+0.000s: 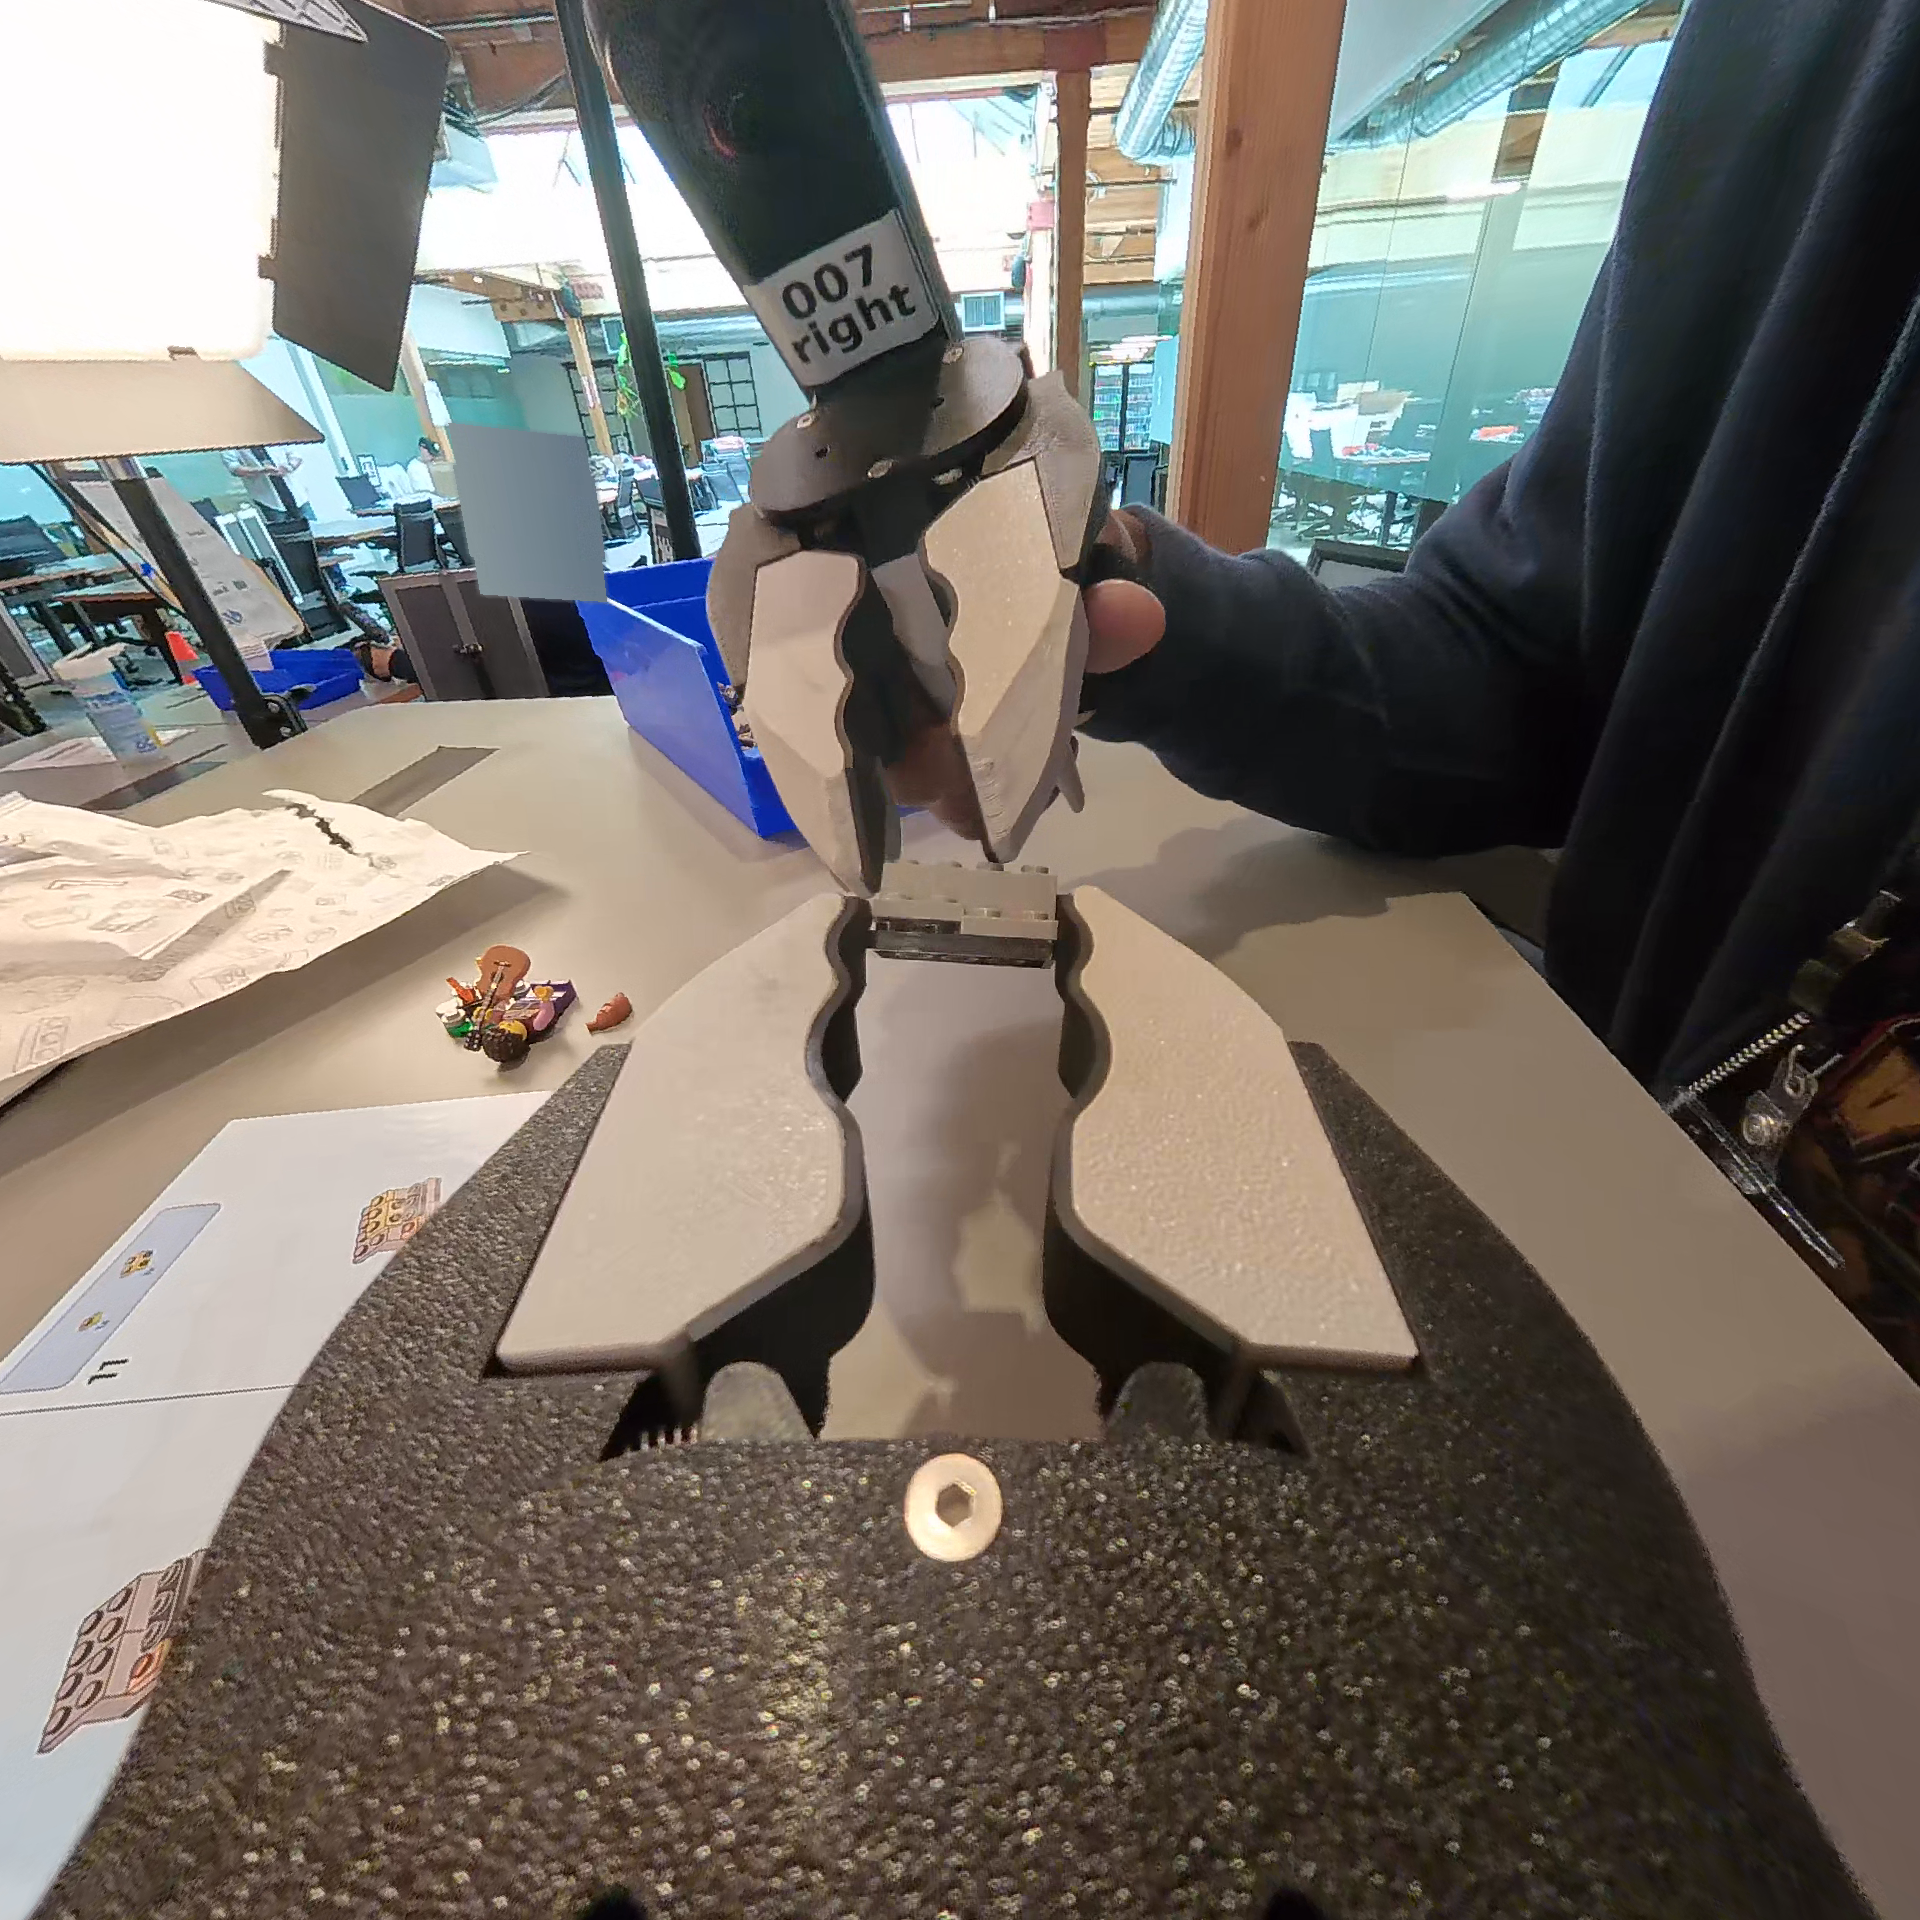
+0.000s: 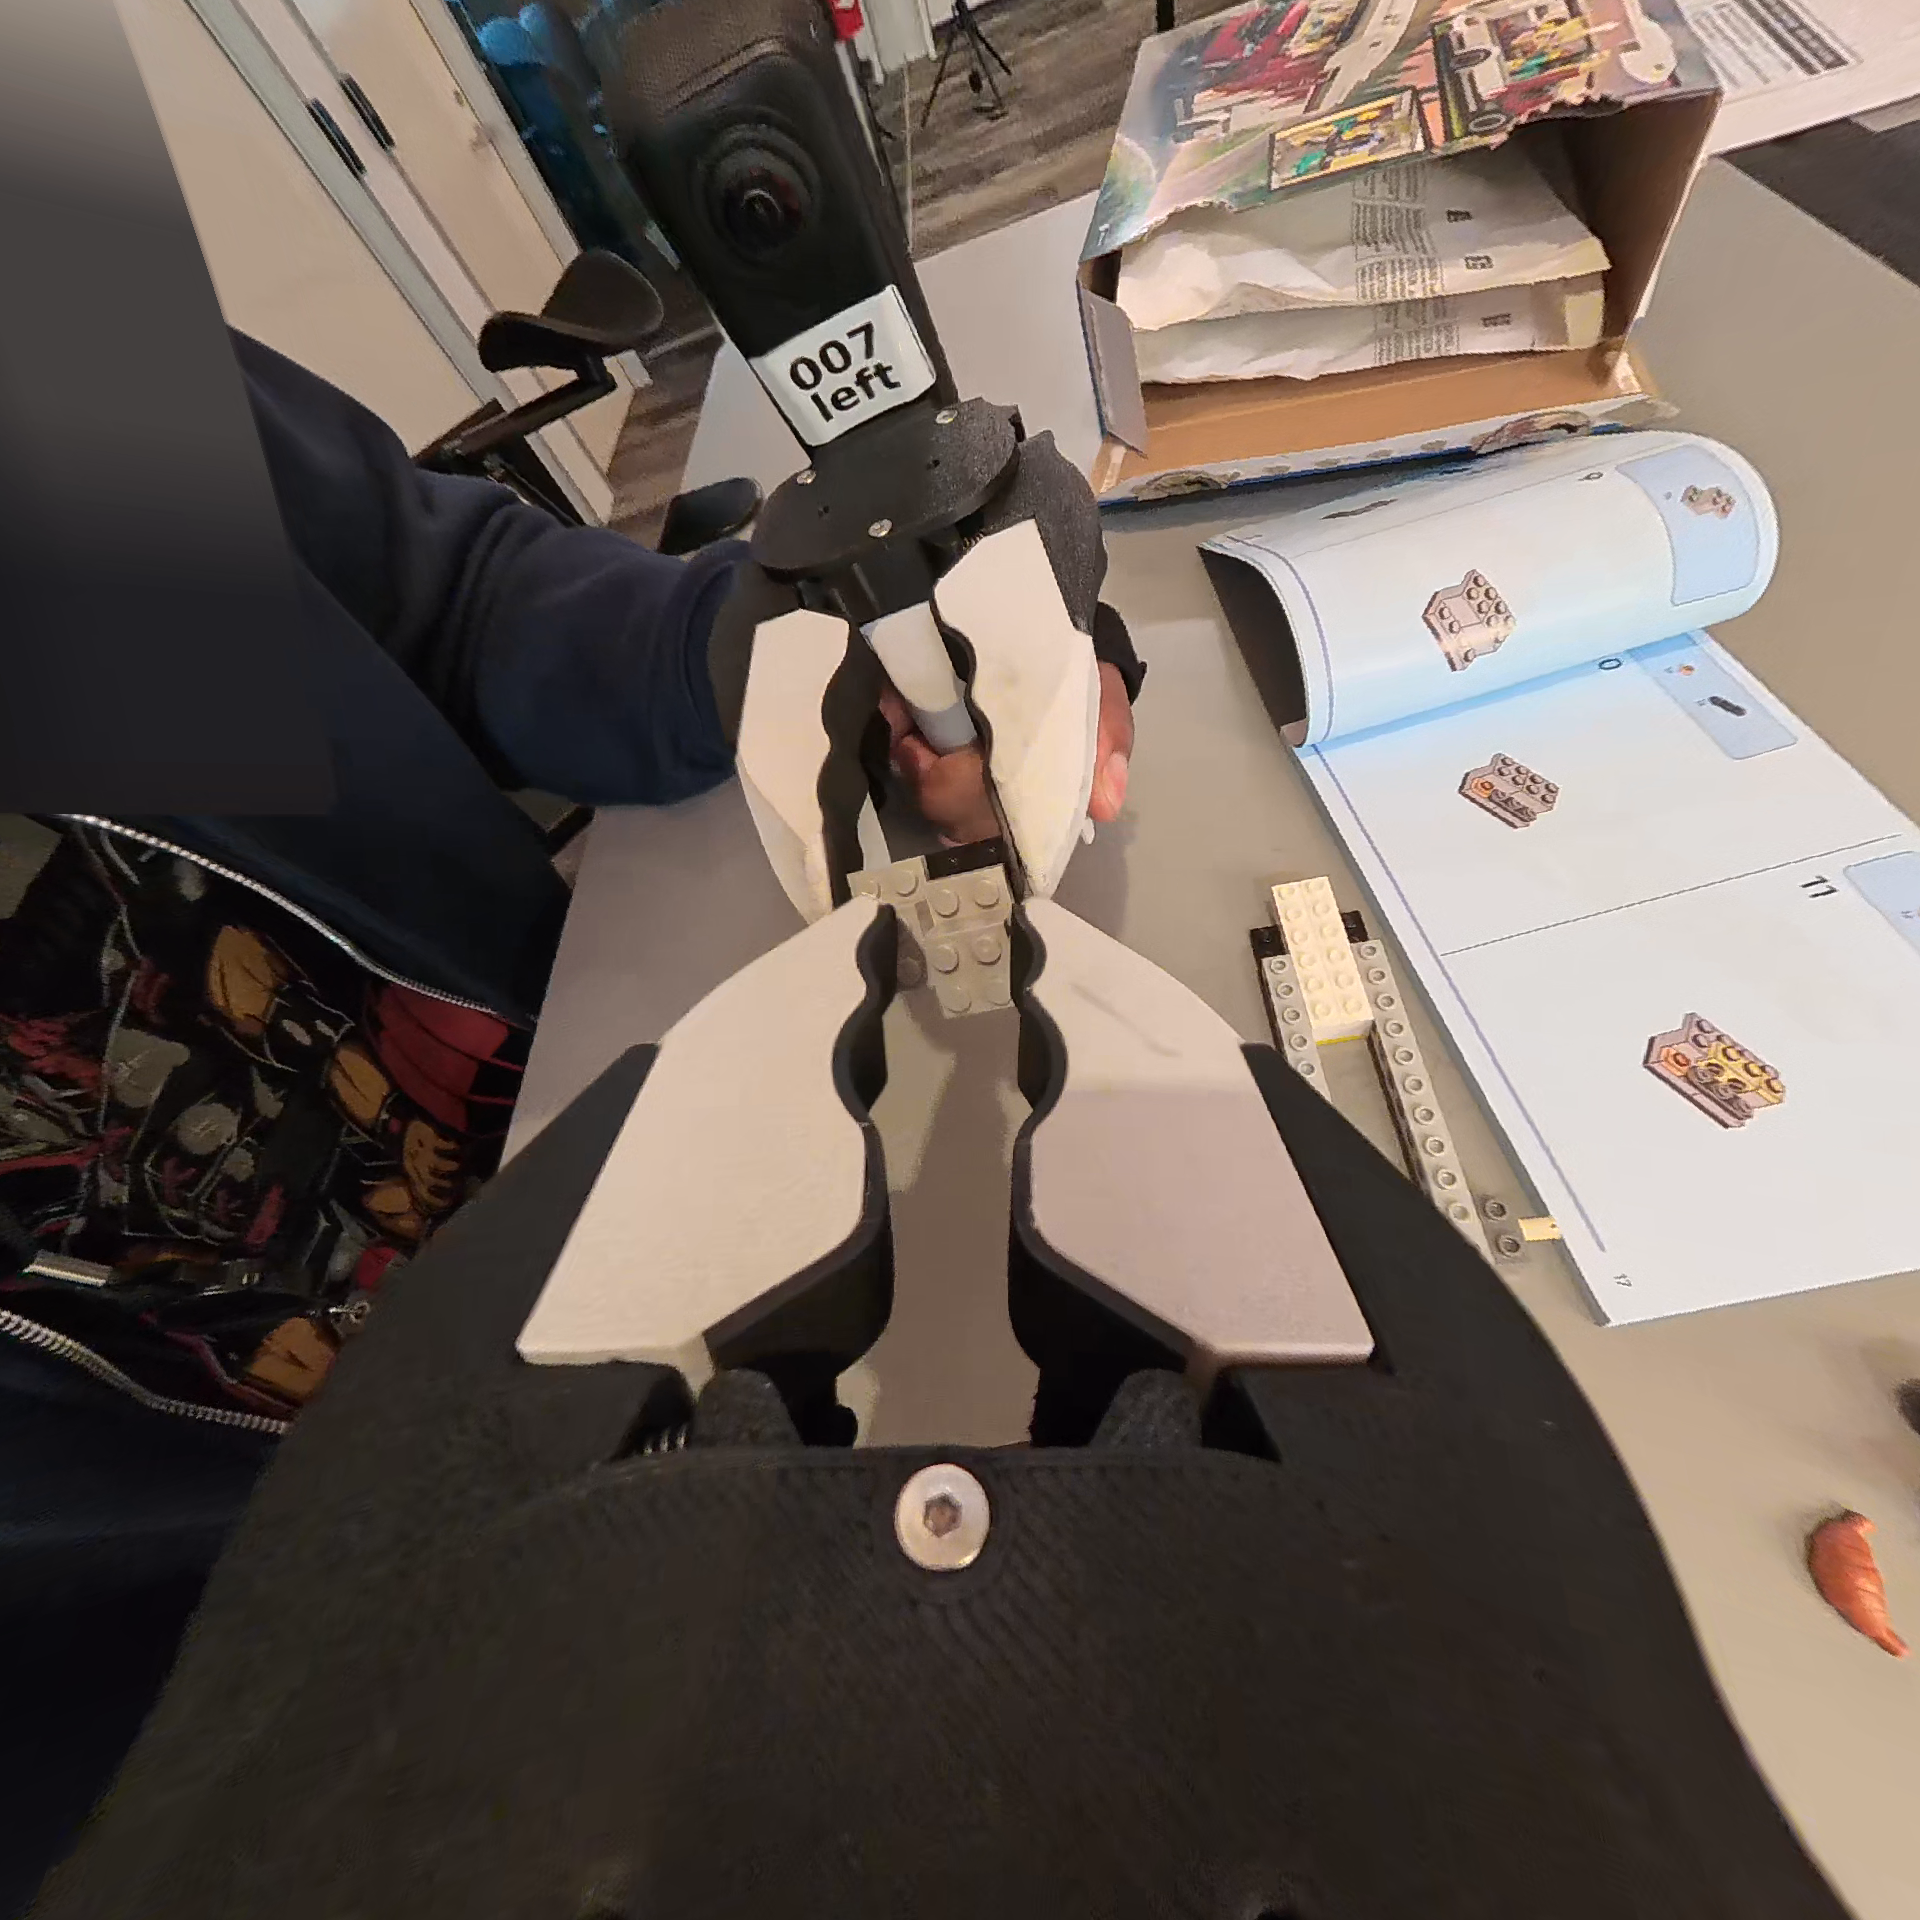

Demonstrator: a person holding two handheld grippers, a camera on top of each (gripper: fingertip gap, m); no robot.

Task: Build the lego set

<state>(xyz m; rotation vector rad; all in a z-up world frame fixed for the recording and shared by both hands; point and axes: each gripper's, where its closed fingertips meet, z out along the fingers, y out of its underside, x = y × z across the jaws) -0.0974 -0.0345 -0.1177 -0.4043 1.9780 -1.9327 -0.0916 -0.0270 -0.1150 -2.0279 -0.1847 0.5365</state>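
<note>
A: What do we have in the left gripper (image 1: pixel 961 920)?

B: A small grey brick build (image 1: pixel 966 912) on a black base. Our two pads press its ends, jaws moderately open, and we hold it up off the table (image 1: pixel 644 831).

A: And the right gripper (image 2: pixel 951 961)?

B: It comes down on the same build (image 2: pixel 961 935) from above. In the left wrist view its tips sit at the top studs, one finger (image 1: pixel 847 831) at the left end of the upper brick. The jaws stand narrowly apart. In the right wrist view one pad lies against the build's side, but a sliver of gap shows at the other, so we cannot tell whether it grips.

A: What lies around us?

B: On our right wrist view, a longer build (image 2: pixel 1340 997) of white, grey and black bricks rests on the table beside an open booklet (image 2: pixel 1621 935). A torn box (image 2: pixel 1371 260) stands farther back, and an orange piece (image 2: pixel 1860 1590) lies near the edge. On the left wrist view, a blue bin (image 1: pixel 675 686) sits behind the grippers, a heap of small coloured parts (image 1: pixel 504 1003) lies to the left, and a printed paper bag (image 1: pixel 187 894) lies beyond that.
</note>
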